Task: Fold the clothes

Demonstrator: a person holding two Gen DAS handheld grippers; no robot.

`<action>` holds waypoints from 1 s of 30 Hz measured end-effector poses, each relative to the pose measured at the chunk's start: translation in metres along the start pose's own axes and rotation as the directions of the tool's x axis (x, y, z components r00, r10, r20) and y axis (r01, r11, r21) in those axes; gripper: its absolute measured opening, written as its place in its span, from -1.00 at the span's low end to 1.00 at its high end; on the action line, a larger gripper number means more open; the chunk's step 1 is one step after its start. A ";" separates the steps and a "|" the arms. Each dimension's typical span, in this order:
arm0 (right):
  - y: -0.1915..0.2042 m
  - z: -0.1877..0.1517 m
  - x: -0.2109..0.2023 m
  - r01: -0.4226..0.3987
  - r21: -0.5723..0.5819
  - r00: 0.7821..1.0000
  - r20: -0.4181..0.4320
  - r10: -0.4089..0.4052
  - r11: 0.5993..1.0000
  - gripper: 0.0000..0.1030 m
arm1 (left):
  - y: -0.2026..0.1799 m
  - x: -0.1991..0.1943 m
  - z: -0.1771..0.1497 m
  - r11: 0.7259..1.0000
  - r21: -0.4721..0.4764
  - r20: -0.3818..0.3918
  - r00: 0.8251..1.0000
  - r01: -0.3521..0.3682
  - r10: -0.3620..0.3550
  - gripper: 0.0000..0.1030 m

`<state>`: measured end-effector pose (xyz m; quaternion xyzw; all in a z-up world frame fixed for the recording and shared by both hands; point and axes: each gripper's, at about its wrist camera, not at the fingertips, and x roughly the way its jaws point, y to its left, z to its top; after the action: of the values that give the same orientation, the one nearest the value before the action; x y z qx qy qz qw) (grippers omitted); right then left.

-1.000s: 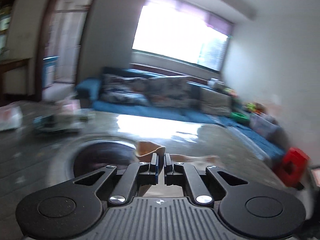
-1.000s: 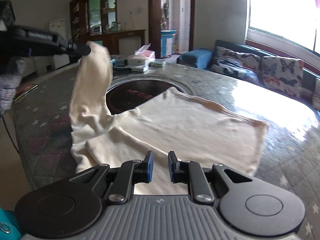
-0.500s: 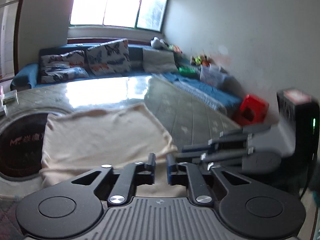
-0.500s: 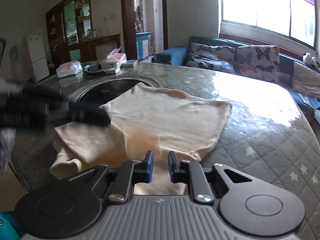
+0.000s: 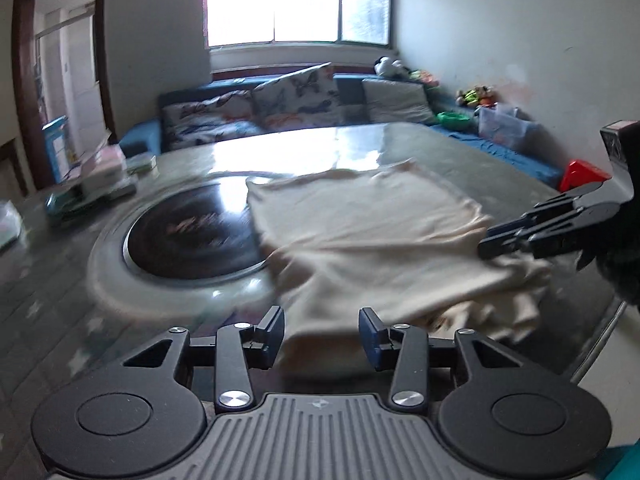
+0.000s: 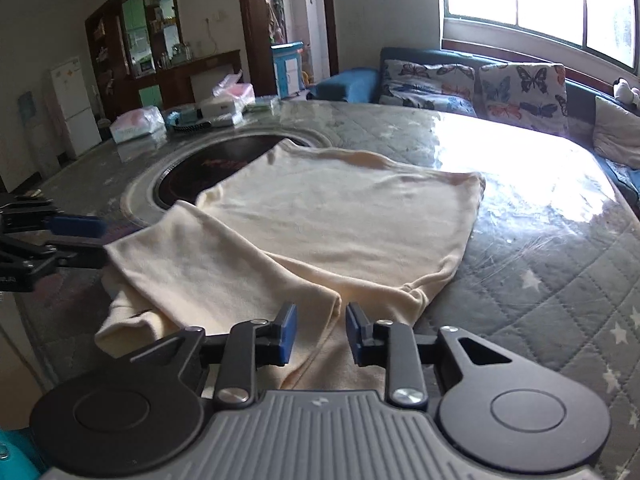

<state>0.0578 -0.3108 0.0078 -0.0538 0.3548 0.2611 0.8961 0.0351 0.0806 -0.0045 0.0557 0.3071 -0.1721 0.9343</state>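
Cloth everywhere ahead of both jaws: the cream shirt point(image 6: 340, 220) lies spread on the desk point(image 6: 560, 280), one sleeve flap laid across its near side. Left gripper point(image 5: 321, 332) hangs with jaws wide apart, empty, shirt hem just ahead between them. Right gripper point(image 6: 318, 332) too has jaws parted, gripping nothing, a fold seam running straight into the gap. Looks like mid-fold, a side already turned in. Next move calls for pinching a near edge cleanly, both layers. Far side beyond the shirt is open desk; the dark round plate point(image 5: 192, 236) sits left of it.
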 end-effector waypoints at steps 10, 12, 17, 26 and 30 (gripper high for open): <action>0.008 0.005 0.010 0.039 -0.026 0.999 -0.023 -0.040 0.999 -0.82 | 0.007 0.013 -0.014 1.000 0.011 0.000 1.000 -0.001 0.001 -0.17; 0.010 0.010 0.006 0.048 -0.036 0.999 -0.014 -0.049 0.998 -0.86 | 0.008 0.014 -0.016 1.000 0.011 0.005 1.000 -0.004 0.004 -0.19; 0.016 0.024 -0.007 0.069 -0.083 0.998 0.019 -0.068 0.994 -0.88 | 0.012 0.016 -0.017 1.000 0.006 0.014 1.000 -0.013 0.013 -0.43; 0.028 0.048 -0.026 0.150 -0.163 0.987 0.089 -0.137 0.975 -0.89 | 0.006 0.008 -0.022 0.997 0.051 0.034 0.998 -0.050 0.049 -0.90; 0.018 0.038 -0.004 0.152 -0.111 0.988 0.010 -0.152 0.982 -0.88 | 0.006 0.008 -0.024 0.997 0.056 0.014 0.999 -0.044 0.043 -0.90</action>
<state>0.0696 -0.2862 0.0405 -0.1302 0.3339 0.2115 0.9093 0.0300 0.0889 -0.0290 0.0878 0.2950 -0.1607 0.9378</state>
